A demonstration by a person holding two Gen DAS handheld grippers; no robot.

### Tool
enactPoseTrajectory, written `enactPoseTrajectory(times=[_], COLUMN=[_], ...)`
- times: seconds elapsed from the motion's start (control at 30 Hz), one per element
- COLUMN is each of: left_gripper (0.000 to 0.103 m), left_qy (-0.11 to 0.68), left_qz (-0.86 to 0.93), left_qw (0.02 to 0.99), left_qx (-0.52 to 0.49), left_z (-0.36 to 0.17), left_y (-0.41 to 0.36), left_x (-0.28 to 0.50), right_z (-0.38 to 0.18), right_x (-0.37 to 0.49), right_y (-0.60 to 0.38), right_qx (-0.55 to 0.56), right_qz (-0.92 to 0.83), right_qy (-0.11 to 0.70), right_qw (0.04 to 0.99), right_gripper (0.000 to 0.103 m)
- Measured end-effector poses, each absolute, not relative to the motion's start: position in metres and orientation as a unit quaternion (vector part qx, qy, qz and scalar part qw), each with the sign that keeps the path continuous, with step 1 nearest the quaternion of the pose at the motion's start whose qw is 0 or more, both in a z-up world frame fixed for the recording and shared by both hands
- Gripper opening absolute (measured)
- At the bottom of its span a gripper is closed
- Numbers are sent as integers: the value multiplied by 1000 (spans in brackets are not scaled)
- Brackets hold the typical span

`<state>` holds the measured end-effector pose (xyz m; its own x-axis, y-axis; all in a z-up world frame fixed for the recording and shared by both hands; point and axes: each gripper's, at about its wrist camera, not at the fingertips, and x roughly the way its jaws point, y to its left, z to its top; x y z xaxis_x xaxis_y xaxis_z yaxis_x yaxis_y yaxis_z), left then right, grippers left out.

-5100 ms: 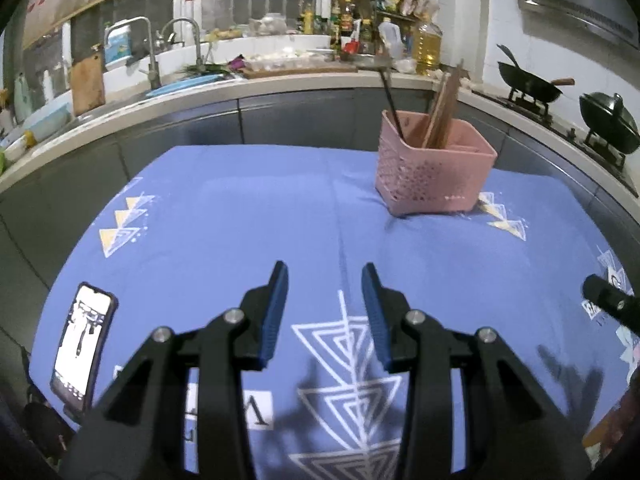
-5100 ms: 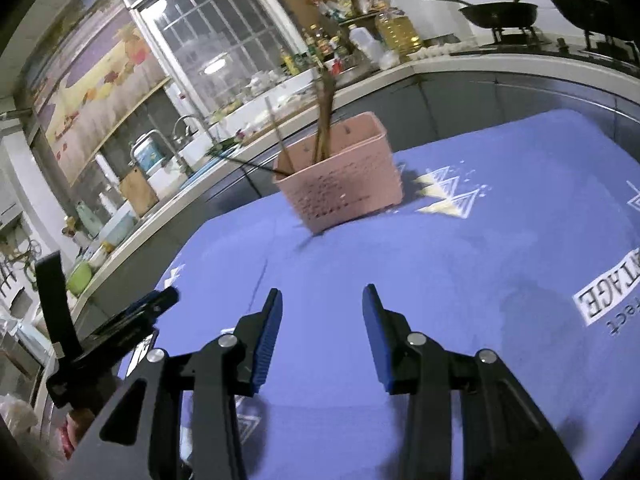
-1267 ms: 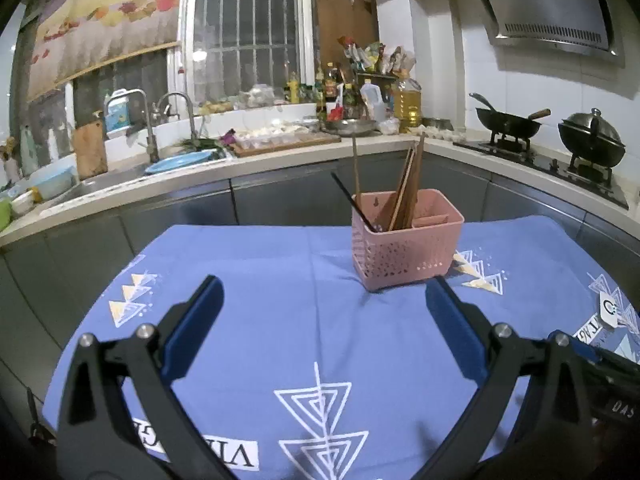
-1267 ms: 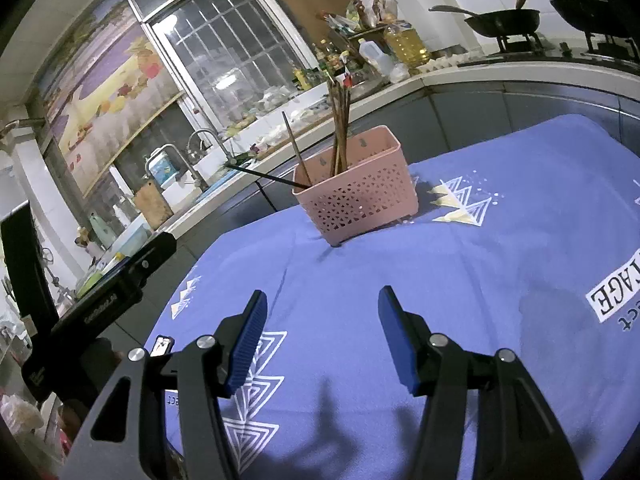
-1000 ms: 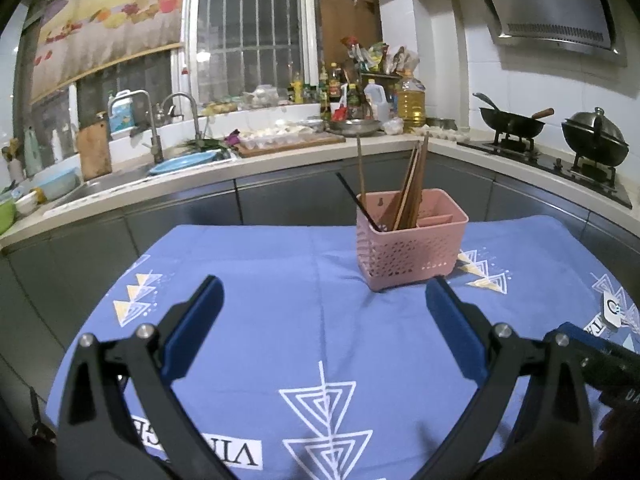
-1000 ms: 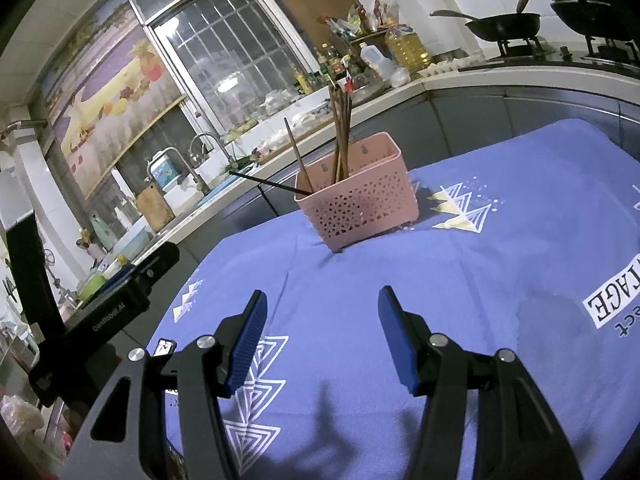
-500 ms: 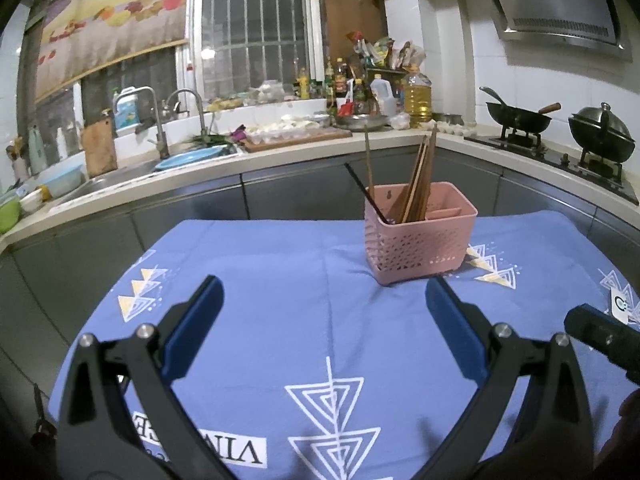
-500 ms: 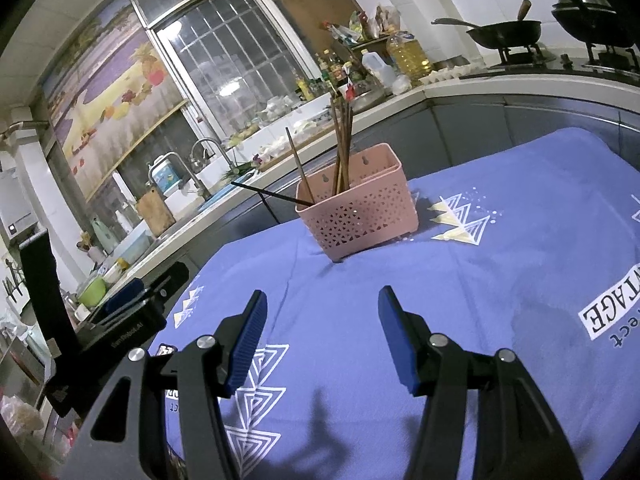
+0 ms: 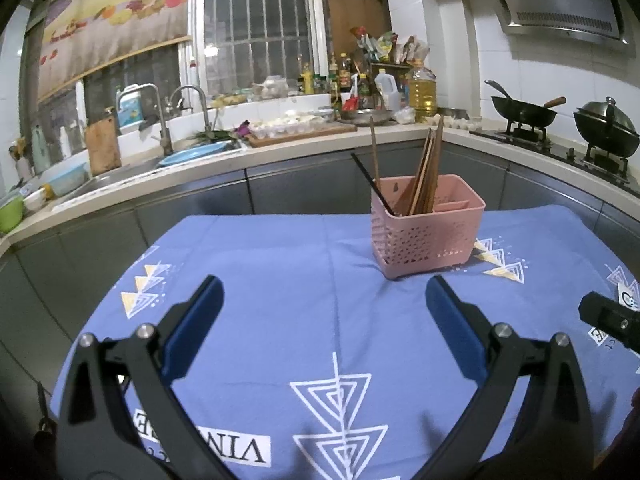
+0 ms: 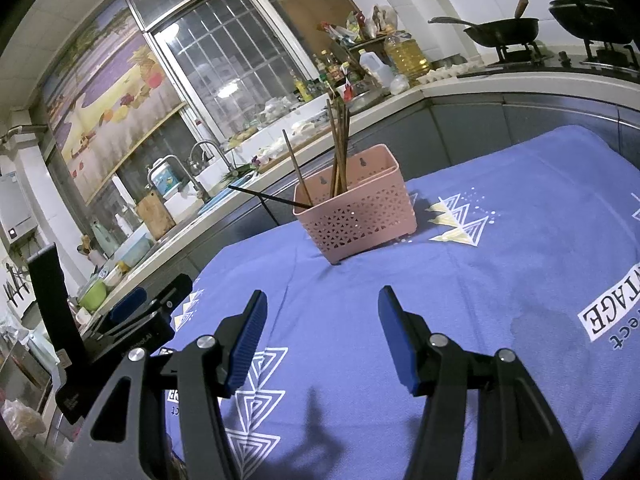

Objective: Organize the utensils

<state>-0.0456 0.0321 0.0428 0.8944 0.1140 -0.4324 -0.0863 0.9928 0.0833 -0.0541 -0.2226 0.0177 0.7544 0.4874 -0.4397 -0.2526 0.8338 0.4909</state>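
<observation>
A pink perforated utensil basket (image 9: 428, 232) (image 10: 360, 216) stands upright on the blue tablecloth (image 9: 280, 300) (image 10: 500, 260), toward the table's far side. Several brown chopsticks (image 9: 426, 172) (image 10: 340, 148) and a thin black one (image 9: 370, 184) (image 10: 272, 199) lean inside it. My left gripper (image 9: 324, 300) hangs wide open over the cloth, well short of the basket, nothing between its blue pads. My right gripper (image 10: 322, 312) is open too, empty, and also short of the basket. The left gripper's body (image 10: 132, 320) shows at the left of the right wrist view.
A kitchen counter (image 9: 224, 152) with a sink, taps, bottles and a cutting board curves behind the table. Two woks (image 9: 524, 110) sit on the stove at the right. Grey cabinet fronts (image 9: 300, 188) close off the table's far edge.
The left view drifted slightly, so the basket now sits a little further right in it. Both grippers keep the same opening. Five seconds ago the left jaws stood much narrower.
</observation>
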Motion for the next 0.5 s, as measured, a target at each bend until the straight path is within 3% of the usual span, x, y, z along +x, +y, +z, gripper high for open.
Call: enactPoseTrajectory(times=[0.5], left_gripper=[97], left_qy=[232], left_qz=[63], left_qw=[970], left_qx=[31], left_z=[36], left_y=[36], left_x=[-43], right_z=[16], right_x=[-56], right_y=[-219], right_qx=[204], right_qz=[204], right_qy=[288], right_qw=[913], right_gripper=[59])
